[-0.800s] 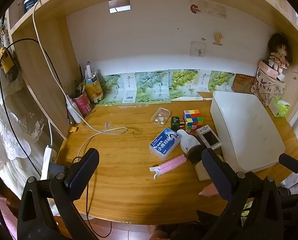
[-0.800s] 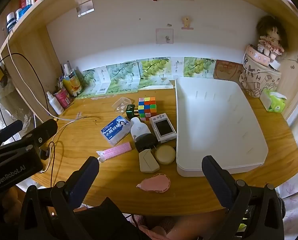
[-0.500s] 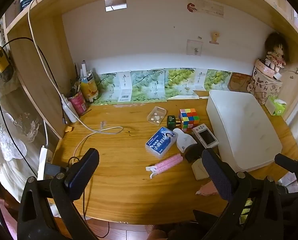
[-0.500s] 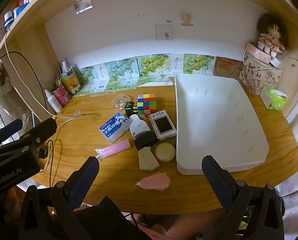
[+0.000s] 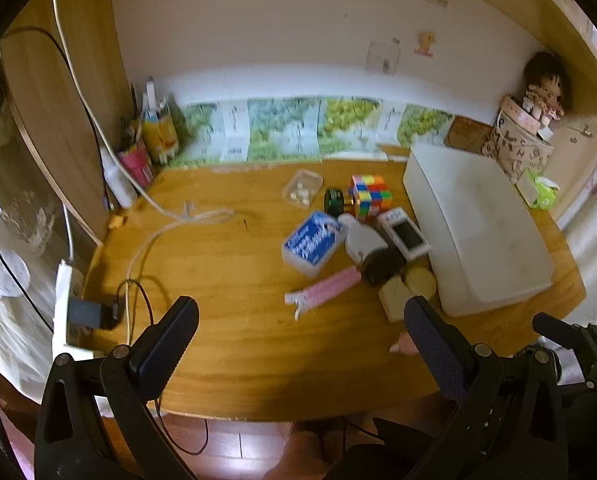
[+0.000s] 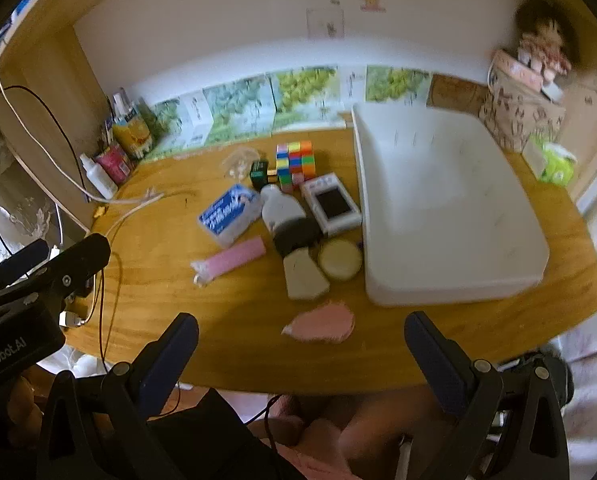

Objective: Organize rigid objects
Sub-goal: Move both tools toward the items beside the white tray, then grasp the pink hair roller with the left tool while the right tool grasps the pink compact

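I hold my left gripper [image 5: 300, 334] over the near edge of the desk [image 5: 226, 280], jaws spread wide with nothing between them, and my right gripper [image 6: 300, 338] hangs the same way, released and empty, over the near edge further right. Ahead of my right gripper and a little to its right sits the white tray [image 6: 438, 200], with nothing visible inside it. The things to sort lie in a cluster just left of the tray. Closest to my right gripper is a flat pink piece [image 6: 322, 323], lying apart from the rest. Beyond it are a beige wedge [image 6: 303, 276] and a round tin [image 6: 339, 259] side by side, the tin just beside the tray wall. Further ahead a white bottle [image 6: 284, 216] with a dark cap end lies on its side, between a blue box [image 6: 228, 214] on the left and a small white device [image 6: 332, 203] on the right. A pink clip [image 6: 228, 262] lies nearer than the blue box. At the far end of the cluster stand a colour cube [image 6: 294, 159], a small dark green item [image 6: 259, 169] and a clear case [image 6: 240, 160].
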`<action>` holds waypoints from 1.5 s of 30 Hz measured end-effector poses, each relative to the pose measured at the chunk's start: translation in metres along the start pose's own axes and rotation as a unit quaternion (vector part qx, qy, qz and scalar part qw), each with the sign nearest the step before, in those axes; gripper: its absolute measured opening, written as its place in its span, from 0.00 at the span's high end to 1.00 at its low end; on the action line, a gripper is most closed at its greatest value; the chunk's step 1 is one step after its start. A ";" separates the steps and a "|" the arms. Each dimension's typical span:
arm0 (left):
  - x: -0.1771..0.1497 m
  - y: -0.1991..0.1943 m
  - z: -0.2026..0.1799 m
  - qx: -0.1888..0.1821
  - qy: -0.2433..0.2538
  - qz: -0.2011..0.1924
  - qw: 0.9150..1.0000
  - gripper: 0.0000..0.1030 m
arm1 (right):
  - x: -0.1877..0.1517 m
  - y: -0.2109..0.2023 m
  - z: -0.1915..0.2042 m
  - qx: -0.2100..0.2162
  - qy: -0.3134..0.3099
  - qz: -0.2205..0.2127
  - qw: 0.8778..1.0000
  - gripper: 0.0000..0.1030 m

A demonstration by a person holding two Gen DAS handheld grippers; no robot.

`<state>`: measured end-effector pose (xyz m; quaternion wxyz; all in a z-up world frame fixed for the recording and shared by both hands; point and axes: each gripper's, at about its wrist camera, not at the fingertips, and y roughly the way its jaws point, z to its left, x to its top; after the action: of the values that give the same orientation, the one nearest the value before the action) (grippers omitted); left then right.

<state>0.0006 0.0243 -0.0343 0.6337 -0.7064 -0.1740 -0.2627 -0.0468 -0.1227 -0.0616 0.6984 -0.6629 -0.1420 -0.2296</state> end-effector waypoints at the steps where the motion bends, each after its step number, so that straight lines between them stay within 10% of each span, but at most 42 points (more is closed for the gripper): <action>1: -0.002 0.002 0.002 -0.004 0.000 0.006 1.000 0.01 | -0.003 0.002 0.002 -0.001 0.003 0.007 1.000 0.00; 26: 0.006 0.074 0.003 0.013 0.099 0.135 0.986 0.01 | -0.028 0.061 -0.029 0.034 0.186 0.109 0.976 0.00; 45: 0.034 0.183 -0.022 -0.012 0.130 0.301 0.945 0.01 | -0.010 0.141 -0.074 0.034 0.336 0.237 0.911 0.09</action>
<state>0.1303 -0.0255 -0.1595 0.6919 -0.6933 0.1332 -0.1515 0.0086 -0.1924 -0.1943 0.7611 -0.5362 0.2544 -0.2618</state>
